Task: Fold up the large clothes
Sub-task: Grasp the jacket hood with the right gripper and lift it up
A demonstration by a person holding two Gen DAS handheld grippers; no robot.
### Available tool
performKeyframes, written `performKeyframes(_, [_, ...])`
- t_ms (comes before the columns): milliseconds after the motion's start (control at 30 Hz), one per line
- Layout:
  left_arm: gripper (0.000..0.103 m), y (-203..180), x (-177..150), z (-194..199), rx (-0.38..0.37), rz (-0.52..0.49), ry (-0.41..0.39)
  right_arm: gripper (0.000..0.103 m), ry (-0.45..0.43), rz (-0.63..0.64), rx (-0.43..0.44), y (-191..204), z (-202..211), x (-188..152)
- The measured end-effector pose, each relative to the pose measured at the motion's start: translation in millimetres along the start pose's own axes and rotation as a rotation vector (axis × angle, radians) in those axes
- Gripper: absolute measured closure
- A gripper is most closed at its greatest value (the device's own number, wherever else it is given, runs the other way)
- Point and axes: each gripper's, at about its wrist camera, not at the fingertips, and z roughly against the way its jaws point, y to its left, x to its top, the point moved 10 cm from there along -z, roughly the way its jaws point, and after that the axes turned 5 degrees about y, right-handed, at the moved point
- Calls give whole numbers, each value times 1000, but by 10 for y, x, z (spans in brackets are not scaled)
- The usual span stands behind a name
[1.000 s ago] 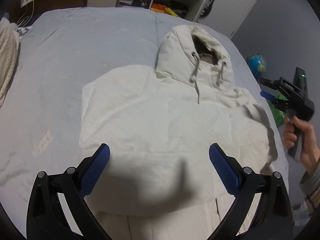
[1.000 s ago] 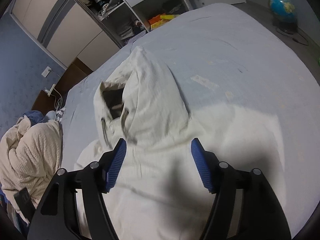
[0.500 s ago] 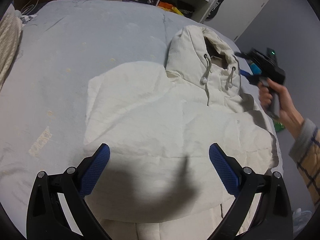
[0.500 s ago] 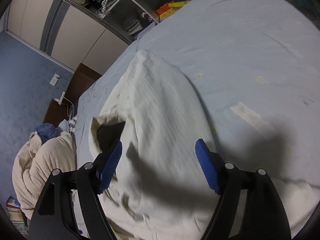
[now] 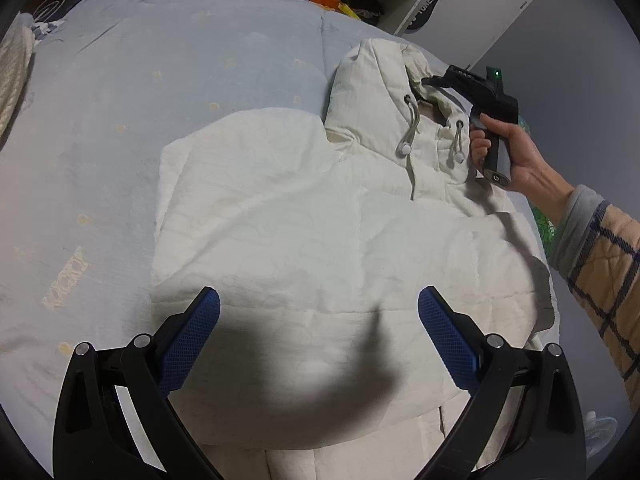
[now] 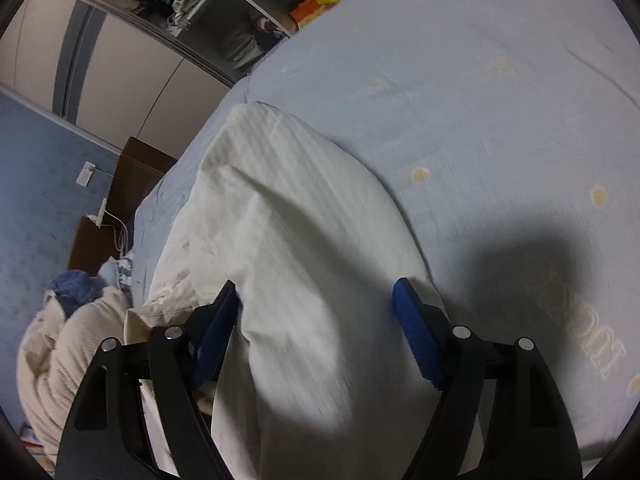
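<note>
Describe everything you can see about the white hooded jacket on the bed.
The jacket is cream white, puffy and quilted, lying flat and front up on the pale blue bedspread. Both sleeves look folded in over the chest. Its hood has two grey drawcords with white stoppers. The right gripper straddles the hood, jaws closing, with one finger inside its opening. The left gripper hovers open over the body.

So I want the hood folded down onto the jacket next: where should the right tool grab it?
Grip the hood by the puffy rim of its opening, coming from the jacket's right edge. The right tool already straddles that ridge, its jaws closing on it, and the peak lies flat on the bed.
</note>
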Motion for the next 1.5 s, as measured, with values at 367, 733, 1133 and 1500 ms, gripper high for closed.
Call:
performKeyframes(367, [7,-32,15,21,-2,-3,-8,86,-140,255,-25,551,601,-219])
performKeyframes(733, [7,-51,222,382,-22,30,-111,86,-220,605,-85,1229,1492,-1430])
performKeyframes(1133, [7,-338,400,896,-70,3,-230,89,-171,795,-210,964,1865,-2895])
performKeyframes(1500, [7,-711,371,970,-76,-86,-239,99,-115,771,-242,821,1705,-3038])
